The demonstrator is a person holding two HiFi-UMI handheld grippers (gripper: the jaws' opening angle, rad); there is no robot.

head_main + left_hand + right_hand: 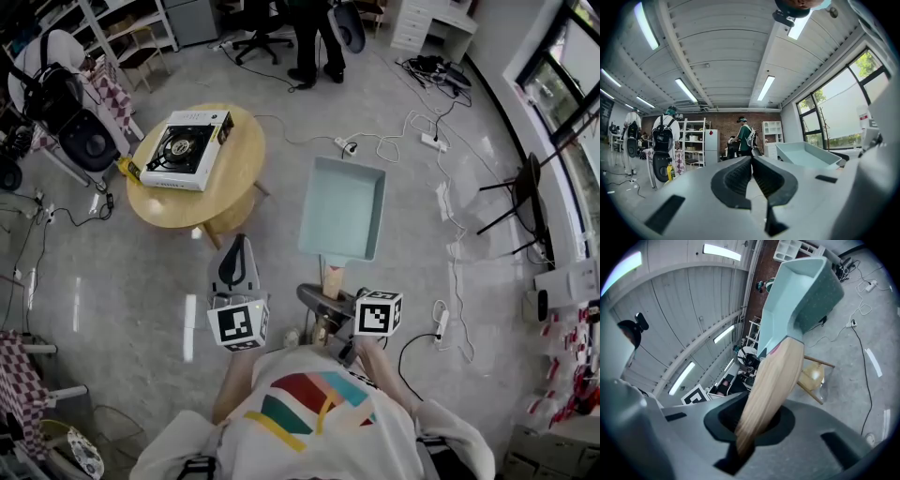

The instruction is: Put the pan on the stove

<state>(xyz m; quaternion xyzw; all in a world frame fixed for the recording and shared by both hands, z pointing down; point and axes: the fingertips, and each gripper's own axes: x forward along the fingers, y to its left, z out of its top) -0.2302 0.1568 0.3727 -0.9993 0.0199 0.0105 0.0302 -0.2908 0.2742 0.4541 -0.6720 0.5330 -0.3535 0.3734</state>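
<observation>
At the bottom middle, the wooden handle [331, 279] is squeezed tight by the right gripper [330, 302]. The left gripper [236, 267] beside it is closed on nothing. The blue pan [342, 206] is held in the air at the frame's middle. It should be kept flat, carried up and left, and set softly on the stove [186, 148] on the round table [230, 192].

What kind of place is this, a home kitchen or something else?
Probably a lab or workshop, not a kitchen: the portable stove sits on a round table, cables trail over the floor, and shelves stand by a brick wall.
</observation>
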